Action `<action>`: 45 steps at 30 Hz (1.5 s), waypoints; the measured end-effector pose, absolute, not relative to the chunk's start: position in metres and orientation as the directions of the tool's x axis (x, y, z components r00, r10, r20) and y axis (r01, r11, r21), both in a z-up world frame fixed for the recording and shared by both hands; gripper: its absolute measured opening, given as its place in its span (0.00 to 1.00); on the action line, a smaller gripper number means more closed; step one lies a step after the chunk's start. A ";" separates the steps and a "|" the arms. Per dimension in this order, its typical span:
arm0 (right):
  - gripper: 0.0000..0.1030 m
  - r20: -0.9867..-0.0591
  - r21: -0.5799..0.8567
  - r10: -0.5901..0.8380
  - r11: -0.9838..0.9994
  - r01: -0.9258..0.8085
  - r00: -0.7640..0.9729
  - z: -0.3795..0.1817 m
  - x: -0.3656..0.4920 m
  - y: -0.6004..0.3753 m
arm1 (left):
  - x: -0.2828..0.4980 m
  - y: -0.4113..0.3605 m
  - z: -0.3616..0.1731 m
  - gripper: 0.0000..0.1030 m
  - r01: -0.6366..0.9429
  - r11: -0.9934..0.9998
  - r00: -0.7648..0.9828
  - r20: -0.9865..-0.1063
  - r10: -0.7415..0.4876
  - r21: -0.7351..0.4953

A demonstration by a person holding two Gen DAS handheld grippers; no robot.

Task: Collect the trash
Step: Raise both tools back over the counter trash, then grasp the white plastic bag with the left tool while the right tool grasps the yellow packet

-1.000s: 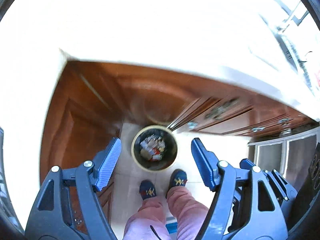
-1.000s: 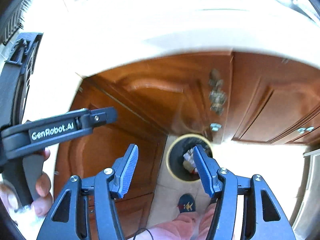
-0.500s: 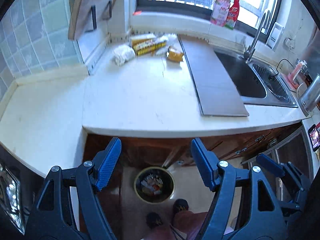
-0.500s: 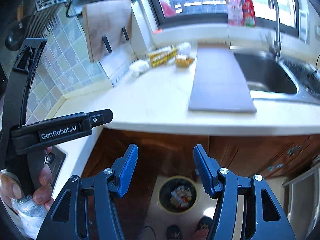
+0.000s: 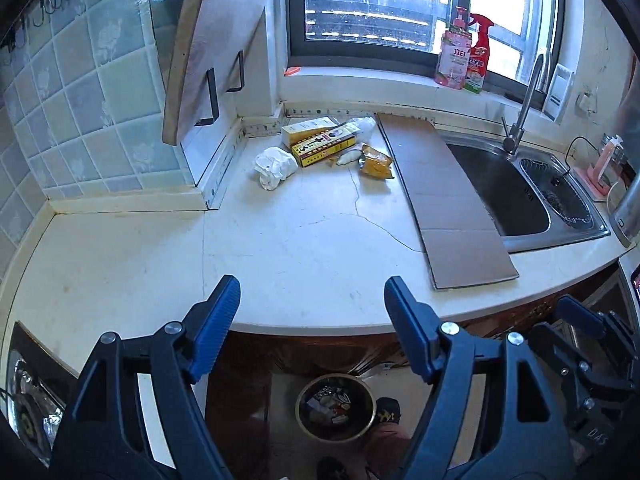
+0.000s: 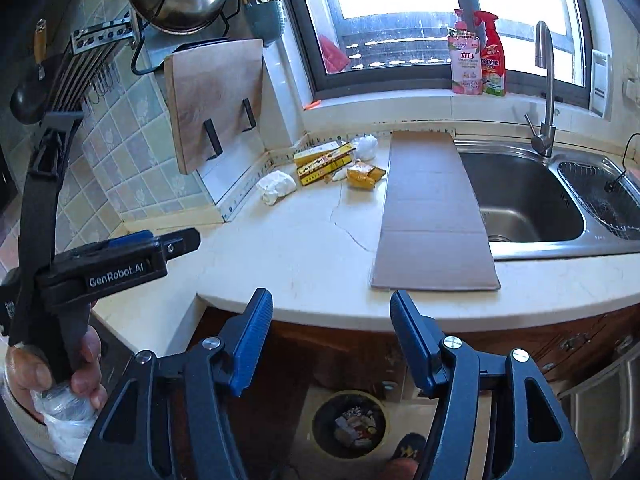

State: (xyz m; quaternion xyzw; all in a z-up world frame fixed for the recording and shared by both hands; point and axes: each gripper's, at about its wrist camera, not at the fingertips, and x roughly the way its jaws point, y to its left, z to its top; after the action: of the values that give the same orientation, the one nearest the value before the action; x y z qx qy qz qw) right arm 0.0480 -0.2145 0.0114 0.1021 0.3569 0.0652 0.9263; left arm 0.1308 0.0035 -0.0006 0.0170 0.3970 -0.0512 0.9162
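Both views tilted up from floor bin to tabletop since a second ago. Left tool (image 5: 312, 300) and right tool (image 6: 332, 312) both released, empty, hovering short of tabletop (image 5: 300, 248) edge. Bin (image 5: 335, 407) below. Trash far back by wall: white wad (image 5: 273, 165), yellow box (image 5: 322, 146), orange wrapper (image 5: 375, 165). Judgement: reach level across tabletop, take nearest wad first, pinch its bulk.

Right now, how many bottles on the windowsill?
2. A pink bottle stands on the windowsill left of the tap; a red spray bottle stands touching it on its right. None looks hidden in either view.
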 end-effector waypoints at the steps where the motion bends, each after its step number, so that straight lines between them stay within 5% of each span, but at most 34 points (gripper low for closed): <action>1: 0.62 -0.647 0.244 0.200 0.969 -0.049 0.736 0.011 0.057 -0.216 | 0.138 0.006 -0.003 0.70 0.099 0.995 0.677 -0.732 -0.074 -0.010; 18: 0.66 -0.713 0.243 0.331 0.944 -0.224 0.618 0.001 0.329 -0.252 | 0.326 -0.013 -0.054 0.70 -0.041 0.996 0.578 -0.811 0.091 0.082; 29: 0.67 -0.808 0.266 0.340 0.939 -0.217 0.480 -0.071 0.500 -0.268 | 0.456 -0.027 -0.113 0.70 -0.068 0.971 0.455 -0.859 0.234 0.228; 37: 0.67 -0.846 0.222 0.313 0.943 -0.249 0.432 -0.118 0.553 -0.246 | 0.506 -0.015 -0.143 0.70 -0.093 0.973 0.387 -0.893 0.232 0.212; 45: 0.45 -0.859 0.208 0.326 0.927 -0.313 0.395 -0.141 0.555 -0.226 | 0.532 -0.001 -0.162 0.70 -0.117 0.973 0.337 -0.913 0.229 0.201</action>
State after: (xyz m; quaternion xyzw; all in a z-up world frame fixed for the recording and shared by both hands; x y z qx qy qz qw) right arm 0.5551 -0.2260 -0.1415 0.0064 0.5159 0.1912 0.8350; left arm 0.5317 -0.0013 -0.1623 0.0493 0.5660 0.1061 0.8161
